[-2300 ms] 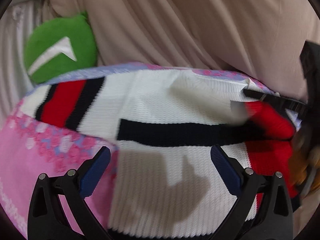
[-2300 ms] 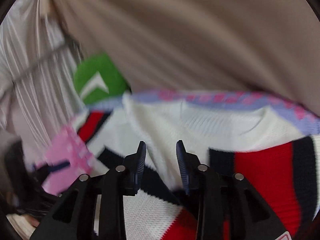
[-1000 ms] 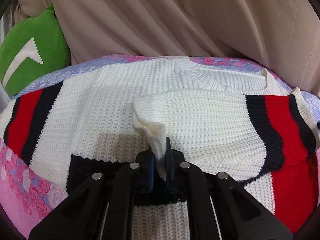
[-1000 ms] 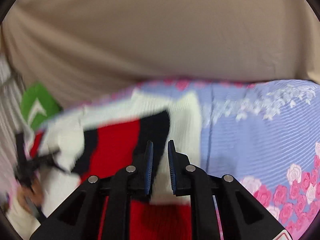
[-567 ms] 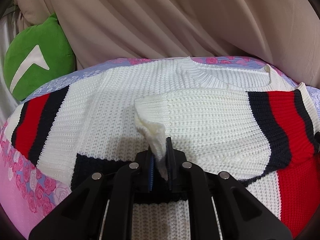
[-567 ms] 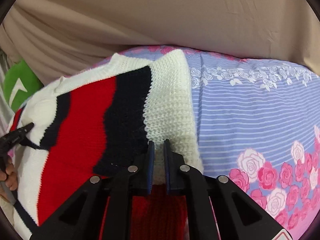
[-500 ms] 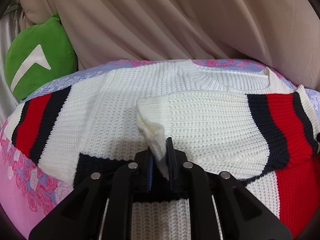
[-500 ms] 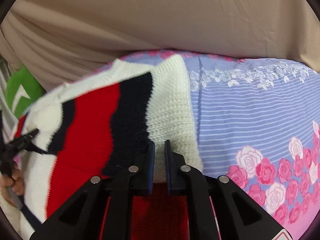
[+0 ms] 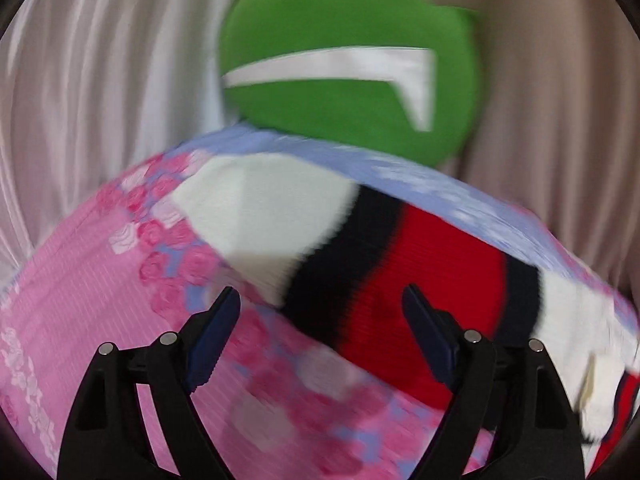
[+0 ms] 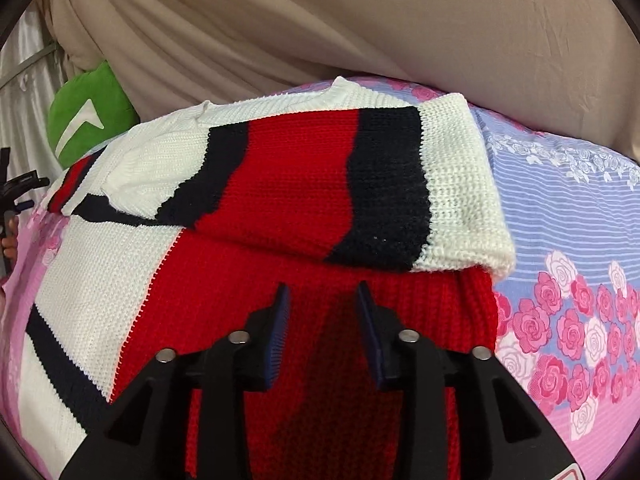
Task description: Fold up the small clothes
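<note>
Knit sweater (image 10: 280, 184) lies on floral bedsheet (image 10: 568, 208), one sleeve (image 10: 460, 184) folded across its body. Left gripper (image 9: 320, 320) jaws wide, empty; right gripper (image 10: 322, 320) jaws parted, empty. Green cushion (image 9: 348, 64) beyond, against beige curtain (image 10: 360, 20).

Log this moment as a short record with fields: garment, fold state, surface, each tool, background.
garment: knit sweater, white with red and black stripes
fold state: right sleeve folded across the body; left sleeve lies stretched out, view blurred
surface: floral bedsheet, pink and lilac
left tool: open, holding nothing, above the left sleeve
right tool: open, holding nothing, over the red part of the sweater
background: green cushion, beige curtain
</note>
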A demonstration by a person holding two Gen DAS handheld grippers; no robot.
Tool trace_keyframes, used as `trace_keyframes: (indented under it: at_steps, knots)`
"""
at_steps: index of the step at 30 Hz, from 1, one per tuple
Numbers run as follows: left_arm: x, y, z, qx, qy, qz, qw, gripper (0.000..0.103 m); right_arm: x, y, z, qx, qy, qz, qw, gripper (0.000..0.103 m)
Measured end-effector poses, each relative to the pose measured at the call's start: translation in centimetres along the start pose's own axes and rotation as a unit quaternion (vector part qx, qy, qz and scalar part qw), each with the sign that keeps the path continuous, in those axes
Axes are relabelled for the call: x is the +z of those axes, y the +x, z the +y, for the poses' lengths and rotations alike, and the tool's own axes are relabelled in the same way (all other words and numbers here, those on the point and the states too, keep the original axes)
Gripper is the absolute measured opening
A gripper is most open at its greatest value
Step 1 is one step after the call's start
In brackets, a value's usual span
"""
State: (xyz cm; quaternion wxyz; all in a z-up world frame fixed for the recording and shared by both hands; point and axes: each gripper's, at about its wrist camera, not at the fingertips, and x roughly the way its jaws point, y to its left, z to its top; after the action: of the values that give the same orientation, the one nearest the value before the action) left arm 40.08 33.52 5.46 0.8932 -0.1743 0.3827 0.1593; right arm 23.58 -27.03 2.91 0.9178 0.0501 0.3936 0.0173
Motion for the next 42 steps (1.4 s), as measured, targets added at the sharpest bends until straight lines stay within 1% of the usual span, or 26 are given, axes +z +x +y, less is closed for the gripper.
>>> trace_keyframes:
  at_steps: [3, 5, 6, 7, 8, 9, 11, 13, 15, 16, 18, 19, 21, 23, 24, 25, 26, 27, 28, 30, 31, 33, 37, 39, 41, 42]
  knots:
    - [1.7, 3.1, 4.1, -0.041, -0.084, 0.031, 0.9951, 0.078, -0.1, 0.3, 0.0, -0.004, 0.002, 0.001, 1.0, 0.04]
    - [2.2, 4.5, 5.0, -0.067, -0.118, 0.042, 0.9899, 0.065, -0.1, 0.4, -0.1, -0.008, 0.004, -0.001, 1.0, 0.044]
    - [2.4, 4.8, 4.9, -0.067, -0.123, 0.042, 0.9893, 0.055, 0.0, 0.4, -0.1, -0.009, 0.005, -0.001, 1.0, 0.046]
    - [2.6, 4.8, 4.3, -0.063, -0.119, 0.039, 0.9901, 0.03, -0.1, 0.4, -0.1, -0.009, 0.007, -0.002, 1.0, 0.046]
    - [2.8, 4.7, 3.6, -0.066, -0.112, 0.039, 0.9907, 0.015, -0.1, 0.3, -0.3, -0.009, 0.008, -0.003, 1.0, 0.046]
    - [3.0, 4.2, 2.4, -0.065, -0.103, 0.036, 0.9919, 0.008, -0.1, 0.3, -0.3, -0.009, 0.01, -0.004, 1.0, 0.046]
    - [3.4, 1.7, -0.6, -0.07, -0.066, 0.004, 0.9954, 0.008, -0.2, 0.2, -0.5, -0.007, 0.014, -0.005, 1.0, 0.047]
    - [3.4, -2.7, -5.7, -0.075, -0.002, -0.047, 0.9961, 0.007, -0.1, 0.1, -0.6, -0.004, 0.019, -0.006, 1.0, 0.047]
    - [2.9, -7.4, -10.9, -0.115, 0.059, -0.091, 0.9874, 0.007, -0.1, 0.1, -0.7, -0.001, 0.025, -0.009, 1.0, 0.047]
    - [1.9, -10.3, -14.3, -0.145, 0.094, -0.109, 0.9788, 0.007, -0.1, 0.1, -0.8, 0.001, 0.028, -0.01, 1.0, 0.047]
    - [-0.5, -14.3, -20.3, -0.198, 0.152, -0.121, 0.9608, 0.007, -0.1, 0.0, -1.1, 0.005, 0.035, -0.013, 0.999, 0.05]
    - [-2.4, -16.0, -23.9, -0.226, 0.186, -0.121, 0.9484, 0.007, -0.1, -0.1, -1.0, 0.006, 0.037, -0.015, 0.999, 0.051]
    - [-6.3, -17.9, -29.5, -0.263, 0.244, -0.111, 0.9269, 0.008, -0.1, -0.3, -1.2, 0.011, 0.041, -0.018, 0.999, 0.053]
    - [-11.2, -18.1, -34.9, -0.288, 0.299, -0.081, 0.9063, 0.013, -0.1, -0.3, -1.3, 0.018, 0.045, -0.02, 0.999, 0.055]
    - [-13.5, -17.5, -37.0, -0.292, 0.32, -0.063, 0.8993, 0.026, -0.1, -0.4, -1.4, 0.021, 0.048, -0.021, 0.998, 0.056]
    - [-15.9, -16.5, -38.9, -0.29, 0.336, -0.049, 0.8946, 0.047, -0.1, -0.5, -1.5, 0.024, 0.051, -0.023, 0.998, 0.057]
    - [-18.1, -15.6, -40.0, -0.287, 0.345, -0.039, 0.893, 0.056, -0.1, -0.5, -1.6, 0.028, 0.054, -0.025, 0.998, 0.058]
    - [-19.8, -14.7, -40.6, -0.282, 0.351, -0.03, 0.8924, 0.061, -0.1, -0.6, -1.7, 0.031, 0.057, -0.026, 0.998, 0.059]
    - [-21.7, -13.5, -40.5, -0.276, 0.356, -0.016, 0.8929, 0.061, -0.1, -0.7, -1.8, 0.034, 0.059, -0.028, 0.997, 0.06]
    - [-23.4, -12.4, -39.9, -0.267, 0.353, 0.011, 0.8969, 0.06, -0.1, -0.8, -2.0, 0.043, 0.062, -0.031, 0.997, 0.061]
    - [-23.6, -12.2, -38.2, -0.268, 0.342, 0.022, 0.9005, 0.06, -0.1, -0.9, -2.1, 0.049, 0.064, -0.032, 0.996, 0.061]
    - [-22.2, -12.2, -35.0, -0.272, 0.318, 0.024, 0.9079, 0.062, 0.0, -1.0, -2.2, 0.057, 0.065, -0.035, 0.996, 0.062]
    - [-18.6, -12.6, -28.2, -0.253, 0.255, 0.005, 0.9331, 0.081, 1.2, -1.1, -2.9, 0.086, 0.087, -0.031, 0.992, 0.063]
    - [-16.9, -11.4, -26.0, -0.24, 0.225, 0.02, 0.9443, 0.083, 2.6, -0.6, -3.6, 0.105, 0.113, -0.022, 0.988, 0.064]
    - [-15.6, -9.6, -24.3, -0.23, 0.188, 0.042, 0.954, 0.083, 3.9, 0.0, -3.9, 0.108, 0.128, -0.017, 0.986, 0.064]
    - [-15.3, -9.0, -23.5, -0.23, 0.174, 0.051, 0.9562, 0.083, 4.7, 0.5, -4.0, 0.101, 0.13, -0.015, 0.986, 0.064]
